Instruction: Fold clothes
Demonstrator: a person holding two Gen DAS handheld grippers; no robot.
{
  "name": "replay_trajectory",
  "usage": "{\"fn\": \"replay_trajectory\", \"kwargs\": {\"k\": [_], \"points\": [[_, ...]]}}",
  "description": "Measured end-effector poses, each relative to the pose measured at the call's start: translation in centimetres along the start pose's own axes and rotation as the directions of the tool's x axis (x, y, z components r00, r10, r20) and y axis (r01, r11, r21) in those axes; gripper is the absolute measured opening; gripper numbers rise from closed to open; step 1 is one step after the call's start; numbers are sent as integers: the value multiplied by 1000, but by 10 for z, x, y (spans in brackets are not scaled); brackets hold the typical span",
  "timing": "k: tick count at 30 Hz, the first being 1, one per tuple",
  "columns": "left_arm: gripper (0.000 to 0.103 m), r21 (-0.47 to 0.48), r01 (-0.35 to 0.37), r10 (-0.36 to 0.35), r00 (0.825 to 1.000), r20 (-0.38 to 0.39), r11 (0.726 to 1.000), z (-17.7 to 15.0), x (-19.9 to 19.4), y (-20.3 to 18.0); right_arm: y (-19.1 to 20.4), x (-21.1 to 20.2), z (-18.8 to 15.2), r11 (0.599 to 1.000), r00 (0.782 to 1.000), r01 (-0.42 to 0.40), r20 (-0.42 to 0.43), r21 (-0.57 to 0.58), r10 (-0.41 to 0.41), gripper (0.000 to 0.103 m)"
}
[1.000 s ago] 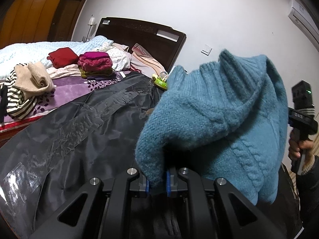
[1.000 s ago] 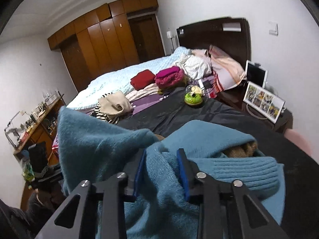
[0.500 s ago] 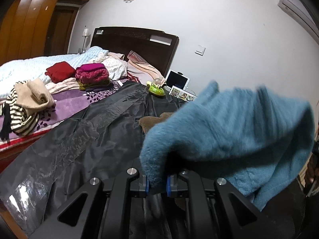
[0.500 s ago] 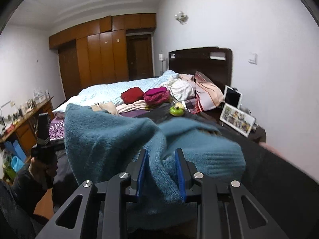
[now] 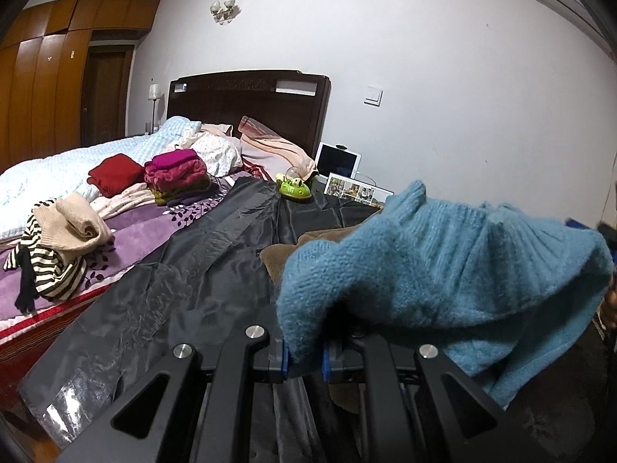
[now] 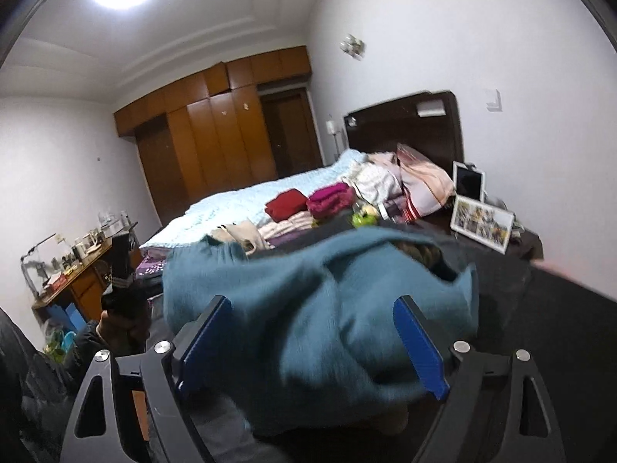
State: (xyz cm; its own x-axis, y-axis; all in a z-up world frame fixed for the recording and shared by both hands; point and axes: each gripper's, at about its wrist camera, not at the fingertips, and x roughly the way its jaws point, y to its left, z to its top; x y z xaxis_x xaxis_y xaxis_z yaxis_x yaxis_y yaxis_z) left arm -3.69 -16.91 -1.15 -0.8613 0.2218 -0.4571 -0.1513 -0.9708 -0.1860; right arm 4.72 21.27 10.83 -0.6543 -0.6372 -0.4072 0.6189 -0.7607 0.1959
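A teal knit sweater [image 5: 443, 270] hangs over the black sheet [image 5: 193, 270] on the bed. My left gripper [image 5: 304, 359] is shut on a corner of the sweater and holds it up. In the right wrist view the sweater [image 6: 308, 308] is blurred and lies between the wide-apart jaws of my right gripper [image 6: 312, 343], which is open. A brown garment [image 5: 304, 247] lies on the black sheet under the sweater.
Folded red [image 5: 115, 173] and magenta [image 5: 177, 169] clothes and a striped and beige pile [image 5: 58, 243] lie on the bed to the left. A green toy [image 5: 295, 189] sits near the headboard. A nightstand with photo frame [image 6: 482, 222] stands on the right.
My right gripper has opened and let go of the sweater. The sweater has come down lower toward the black sheet. My left gripper still holds its corner.
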Motion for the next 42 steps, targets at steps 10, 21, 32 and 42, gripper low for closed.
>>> {"fn": "replay_trajectory", "kwargs": {"k": [10, 21, 32, 42], "points": [[13, 5, 13, -13, 1000, 8, 1000, 3, -2, 2, -27, 78, 19, 948, 936, -283, -175, 145, 306, 87], [13, 15, 25, -25, 999, 23, 1000, 11, -2, -6, 14, 48, -9, 980, 960, -198, -207, -19, 190, 22], [13, 75, 121, -132, 978, 160, 990, 47, -34, -61, 48, -63, 7, 952, 946, 297, 159, -79, -282, 15], [13, 190, 278, -323, 907, 270, 942, 69, -82, -137, 77, -148, 20, 672, 582, 739, 459, 46, -672, 15]]}}
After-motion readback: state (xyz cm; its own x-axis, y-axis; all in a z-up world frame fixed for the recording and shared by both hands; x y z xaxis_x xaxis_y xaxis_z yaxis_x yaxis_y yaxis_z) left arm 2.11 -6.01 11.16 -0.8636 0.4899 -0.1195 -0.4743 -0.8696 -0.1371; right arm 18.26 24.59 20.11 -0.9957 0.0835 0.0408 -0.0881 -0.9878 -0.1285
